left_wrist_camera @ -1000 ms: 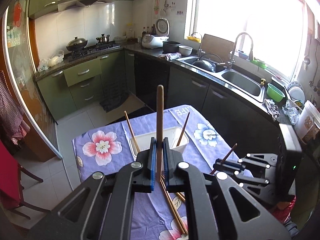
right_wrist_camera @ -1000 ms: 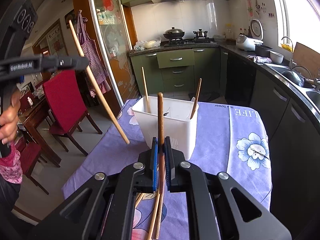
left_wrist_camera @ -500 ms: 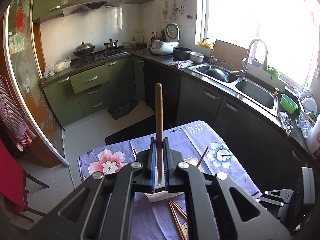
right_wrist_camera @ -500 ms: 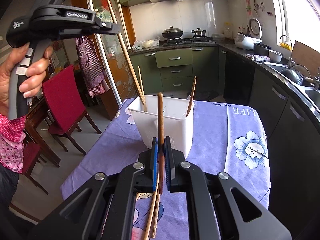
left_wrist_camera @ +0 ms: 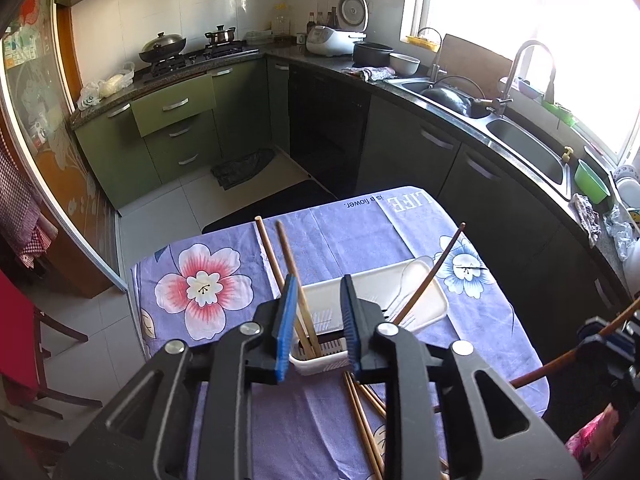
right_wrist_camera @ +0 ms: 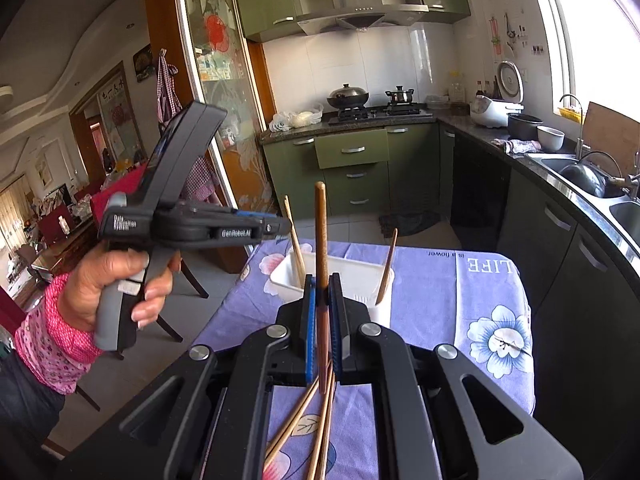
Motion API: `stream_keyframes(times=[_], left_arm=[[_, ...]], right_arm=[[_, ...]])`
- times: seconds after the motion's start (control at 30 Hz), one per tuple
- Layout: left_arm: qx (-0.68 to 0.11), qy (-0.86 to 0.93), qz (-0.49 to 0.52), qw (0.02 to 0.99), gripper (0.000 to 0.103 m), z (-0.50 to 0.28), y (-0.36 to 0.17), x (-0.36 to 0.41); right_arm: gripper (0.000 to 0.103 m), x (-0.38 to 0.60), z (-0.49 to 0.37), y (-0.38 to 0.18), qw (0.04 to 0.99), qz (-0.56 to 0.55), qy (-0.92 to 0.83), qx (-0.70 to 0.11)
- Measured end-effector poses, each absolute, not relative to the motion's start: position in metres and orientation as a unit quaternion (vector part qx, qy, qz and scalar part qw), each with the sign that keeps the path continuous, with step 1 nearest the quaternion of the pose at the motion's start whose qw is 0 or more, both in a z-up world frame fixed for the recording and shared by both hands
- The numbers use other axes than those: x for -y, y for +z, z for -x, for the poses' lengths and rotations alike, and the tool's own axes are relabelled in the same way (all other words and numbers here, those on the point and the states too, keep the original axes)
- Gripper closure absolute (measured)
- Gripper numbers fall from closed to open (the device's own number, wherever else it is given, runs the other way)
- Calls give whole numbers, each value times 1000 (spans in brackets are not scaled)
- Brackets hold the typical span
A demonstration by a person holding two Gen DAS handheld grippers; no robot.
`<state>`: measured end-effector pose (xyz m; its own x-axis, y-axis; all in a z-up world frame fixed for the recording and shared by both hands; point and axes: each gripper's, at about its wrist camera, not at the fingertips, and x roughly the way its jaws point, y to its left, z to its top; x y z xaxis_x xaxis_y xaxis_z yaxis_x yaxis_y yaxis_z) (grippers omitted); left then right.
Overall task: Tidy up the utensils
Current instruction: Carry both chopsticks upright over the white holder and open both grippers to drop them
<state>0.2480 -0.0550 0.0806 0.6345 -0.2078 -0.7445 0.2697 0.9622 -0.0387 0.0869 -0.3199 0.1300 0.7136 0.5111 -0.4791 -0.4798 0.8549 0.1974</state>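
Note:
A white plastic utensil holder stands on the floral purple tablecloth; it also shows in the right wrist view. Two light wooden chopsticks lean in its left end and a dark chopstick leans at its right. My left gripper is open, jaws apart above the holder's left end, holding nothing. My right gripper is shut on a brown chopstick held upright in front of the holder. Loose chopsticks lie on the cloth below it.
The tablecloth ends at the table's far edge. A red chair stands to the table's left. Green cabinets and a sink counter ring the room. My left gripper's body hovers left of the holder.
My left gripper has tilted down over the holder and opened; the chopstick it held now leans in the holder's left end. My right gripper has kept its chopstick.

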Motion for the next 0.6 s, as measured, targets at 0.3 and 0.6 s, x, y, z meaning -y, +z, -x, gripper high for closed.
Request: stream_keyframes(times=[0.3, 0.6], left_arm=[[-368, -145, -31, 918, 65, -199, 103, 38], [-404, -156, -43, 900, 61, -168, 70, 27]], right_arm=[[96, 325, -138, 189, 951, -85, 226, -193], [96, 302, -201, 126, 941, -63, 189, -274]])
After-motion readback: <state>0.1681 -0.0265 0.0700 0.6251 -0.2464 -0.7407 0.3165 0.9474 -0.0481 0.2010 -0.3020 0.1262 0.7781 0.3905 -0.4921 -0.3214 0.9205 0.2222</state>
